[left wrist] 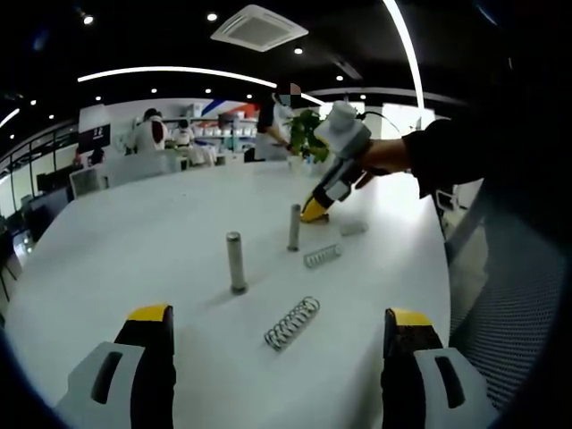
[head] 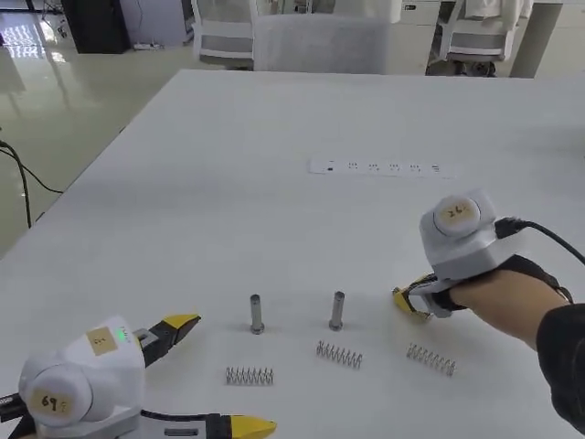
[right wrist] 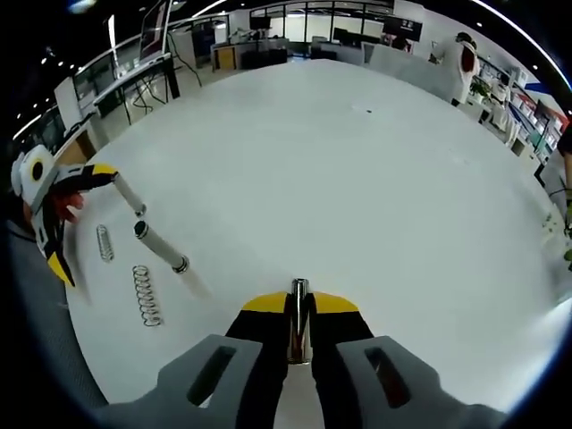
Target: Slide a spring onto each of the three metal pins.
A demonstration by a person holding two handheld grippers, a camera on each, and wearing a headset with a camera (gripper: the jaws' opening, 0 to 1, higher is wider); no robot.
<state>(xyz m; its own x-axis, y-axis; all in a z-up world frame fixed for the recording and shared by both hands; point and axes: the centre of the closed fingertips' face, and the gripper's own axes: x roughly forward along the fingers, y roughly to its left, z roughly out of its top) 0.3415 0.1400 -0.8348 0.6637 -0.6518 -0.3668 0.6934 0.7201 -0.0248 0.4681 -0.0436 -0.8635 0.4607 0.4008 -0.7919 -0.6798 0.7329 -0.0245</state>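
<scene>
Pin (right wrist: 299, 338) clamped in right gripper (right wrist: 299, 302); left gripper (left wrist: 280, 315) agape; springs (head: 339, 355) spaced apart

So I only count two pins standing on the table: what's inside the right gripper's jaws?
A third metal pin, clamped between the shut jaws of the right gripper, with its top end poking out. Its lower part is covered by the jaws.
</scene>
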